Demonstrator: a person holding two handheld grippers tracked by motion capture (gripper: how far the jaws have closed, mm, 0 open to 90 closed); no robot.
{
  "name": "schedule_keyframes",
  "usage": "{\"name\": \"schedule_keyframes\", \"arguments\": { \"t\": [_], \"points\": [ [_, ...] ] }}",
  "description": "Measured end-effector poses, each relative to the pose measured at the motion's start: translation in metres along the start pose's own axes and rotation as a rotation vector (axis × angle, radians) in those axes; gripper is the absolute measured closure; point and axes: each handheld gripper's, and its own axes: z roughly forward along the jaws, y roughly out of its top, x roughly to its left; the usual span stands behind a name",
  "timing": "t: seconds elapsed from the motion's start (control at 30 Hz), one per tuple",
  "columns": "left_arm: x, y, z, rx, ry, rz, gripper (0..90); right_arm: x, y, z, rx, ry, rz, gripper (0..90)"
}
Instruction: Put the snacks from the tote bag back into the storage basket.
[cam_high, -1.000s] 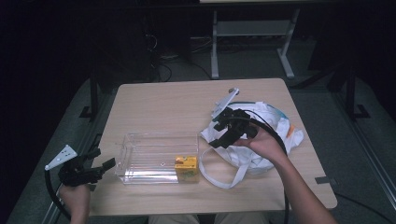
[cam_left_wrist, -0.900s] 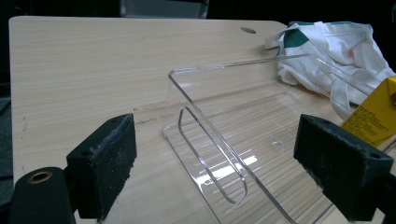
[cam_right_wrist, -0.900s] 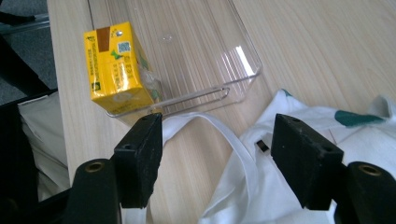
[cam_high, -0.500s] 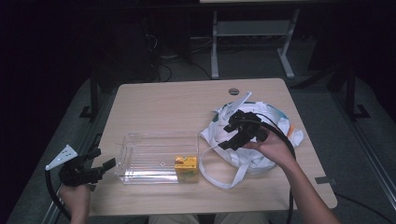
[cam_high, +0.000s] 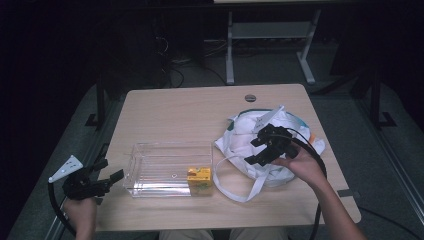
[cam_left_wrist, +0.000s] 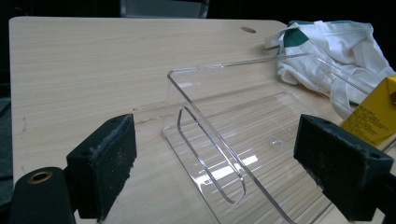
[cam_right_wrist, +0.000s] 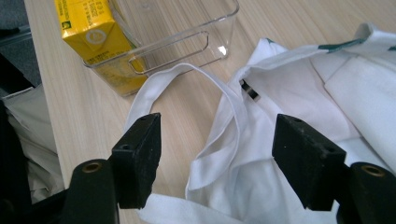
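While a person's right hand holds the right gripper (cam_high: 256, 150) over a white cloth bag (cam_high: 250, 131) near the table's right edge, its jaws stand apart with nothing clamped between them; in the right gripper view the bag's rumpled mouth and one looping strap (cam_right_wrist: 205, 77) lie beneath the open pads (cam_right_wrist: 140, 154), untouched. The bag, trimmed in green, sits crumpled on the wooden table (cam_high: 185, 110) toward its right side, with its strap trailing toward the front edge. Just beside it, toward the middle of the front edge, rests a clear plastic bin (cam_high: 167, 167), and a yellow carton (cam_high: 199, 175) stands in the bin's front right corner, against the wall nearest the bag. At the table's front left corner, the left gripper (cam_high: 112, 176) is held level just off the edge, pointing at the bin's short end; in the left gripper view its jaws are spread wide, the bin's handle slot (cam_left_wrist: 210, 158) framed between them and no pad in contact with it. A round cable hole (cam_high: 250, 98) marks the table's far edge.
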Motion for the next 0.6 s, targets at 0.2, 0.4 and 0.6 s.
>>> {"name": "schedule_keyframes", "arguments": {
  "t": [0.2,0.4,0.6],
  "points": [
    [0.0,0.0,0.0,0.0,0.0,0.0,12.7,0.001,-0.013,0.0,0.0,0.0,0.026,32.3],
    [0.001,0.0,0.0,0.001,-0.007,-0.005,12.7,0.0,-0.025,-0.001,-0.006,-0.005,0.059,31.4],
    [0.0,0.0,0.0,0.001,-0.006,-0.005,12.7,-0.001,-0.038,-0.003,-0.009,-0.019,0.088,31.2]
  ]
}}
